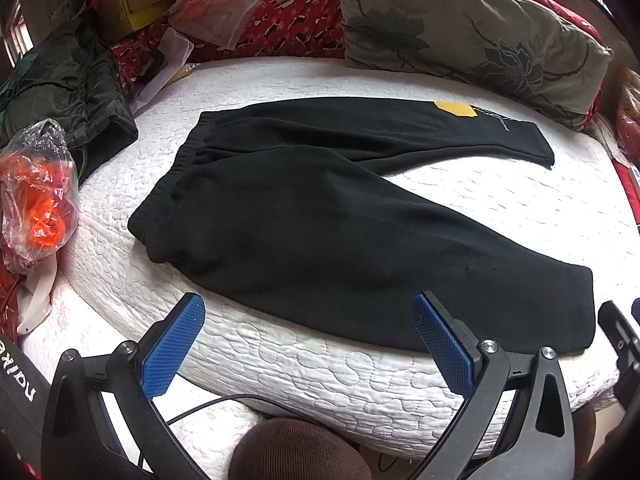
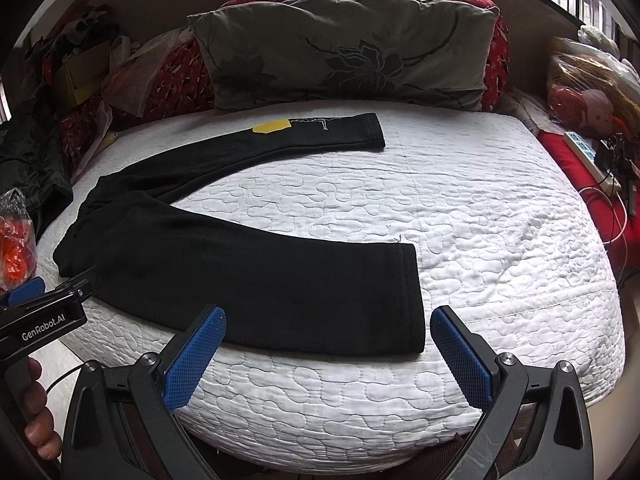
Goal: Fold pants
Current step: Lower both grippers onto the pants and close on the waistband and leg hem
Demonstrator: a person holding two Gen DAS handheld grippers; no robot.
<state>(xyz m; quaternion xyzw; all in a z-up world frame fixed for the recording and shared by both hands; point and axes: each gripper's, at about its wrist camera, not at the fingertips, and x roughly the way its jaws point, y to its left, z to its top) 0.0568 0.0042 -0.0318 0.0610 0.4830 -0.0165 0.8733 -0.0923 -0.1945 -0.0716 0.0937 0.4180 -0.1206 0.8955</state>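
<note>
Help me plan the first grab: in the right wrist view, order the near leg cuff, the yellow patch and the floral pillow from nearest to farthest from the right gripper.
From the right gripper:
1. Near leg cuff, just ahead between the open fingers.
2. Yellow patch, on the far leg, left of centre.
3. Floral pillow, at the bed's head.

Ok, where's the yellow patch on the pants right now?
The yellow patch sits on the far leg of the pants, near its hem, just below the floral pillow.
</note>
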